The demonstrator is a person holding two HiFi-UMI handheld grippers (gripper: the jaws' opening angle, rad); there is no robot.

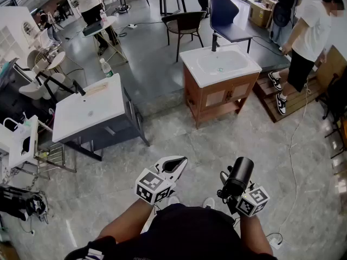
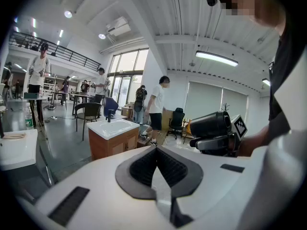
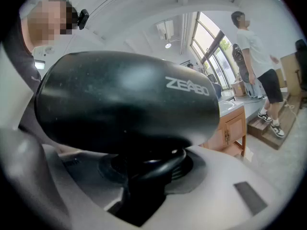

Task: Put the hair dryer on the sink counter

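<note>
The black hair dryer [image 1: 240, 175] stands upright low in the head view, and my right gripper [image 1: 232, 189] is shut on its handle. In the right gripper view the dryer's barrel [image 3: 124, 99] fills the frame above my right gripper [image 3: 144, 174], whose jaws clamp the handle and its looped cord. My left gripper [image 1: 178, 164] is beside it on the left, shut with nothing in it [image 2: 157, 159]; from there the hair dryer [image 2: 211, 126] shows at the right. The wood-fronted sink counter [image 1: 238, 73] with a white basin and black tap stands well ahead on the floor [image 2: 112, 127] [image 3: 229, 110].
A second sink counter on a grey cabinet [image 1: 89, 110] stands ahead left, with a water bottle [image 1: 107, 67] behind it. A person [image 1: 309, 37] stands on a wooden platform [image 1: 290, 99] to the right of the wood counter. Chairs [image 1: 184, 23] stand behind, and a cable [image 1: 295, 145] runs along the floor.
</note>
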